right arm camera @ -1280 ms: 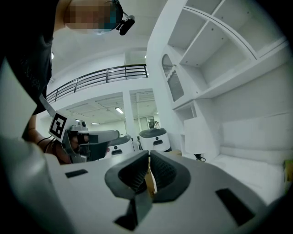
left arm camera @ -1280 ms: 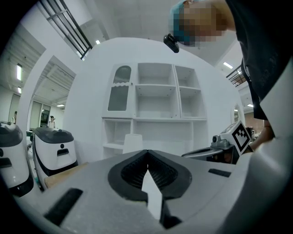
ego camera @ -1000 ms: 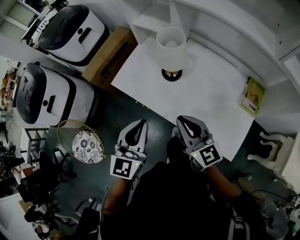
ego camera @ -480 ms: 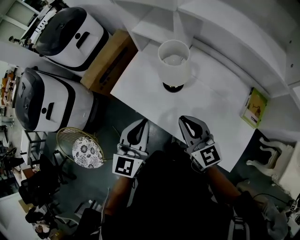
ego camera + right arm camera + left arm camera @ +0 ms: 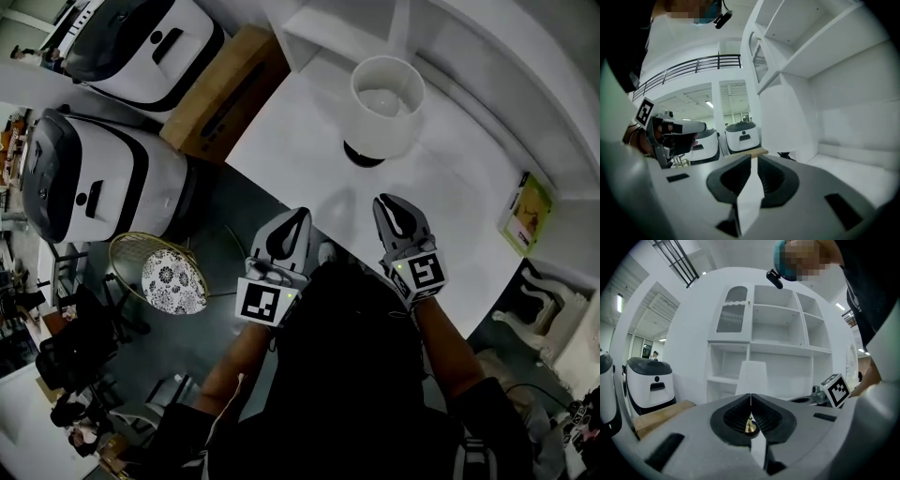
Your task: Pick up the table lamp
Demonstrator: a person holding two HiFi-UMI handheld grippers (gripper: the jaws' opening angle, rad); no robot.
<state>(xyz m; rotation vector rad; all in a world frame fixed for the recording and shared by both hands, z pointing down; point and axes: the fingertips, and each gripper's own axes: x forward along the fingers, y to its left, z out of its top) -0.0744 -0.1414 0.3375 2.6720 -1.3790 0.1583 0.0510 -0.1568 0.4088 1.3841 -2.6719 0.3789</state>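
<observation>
The table lamp (image 5: 384,97) has a white shade and a dark round base (image 5: 364,156); it stands upright at the back of the white table (image 5: 291,131). Both grippers hover at the table's near edge, short of the lamp and apart from it. My left gripper (image 5: 298,215) is shut and holds nothing. My right gripper (image 5: 390,201) is also shut and empty. The left gripper view has the lamp shade (image 5: 752,378) straight ahead over the closed tips (image 5: 751,396). The right gripper view has the shade (image 5: 780,119) ahead to the right of the tips (image 5: 754,159).
Two white-and-black machines (image 5: 98,178) (image 5: 155,42) and a cardboard box (image 5: 220,89) stand left of the table. A gold wire basket (image 5: 173,279) sits on the floor. A green booklet (image 5: 528,214) lies at the table's right end. White shelving (image 5: 487,56) rises behind the lamp.
Both grippers have moved forward and lower, from over the floor to the table's near edge, closer to the lamp. Both stay shut.
</observation>
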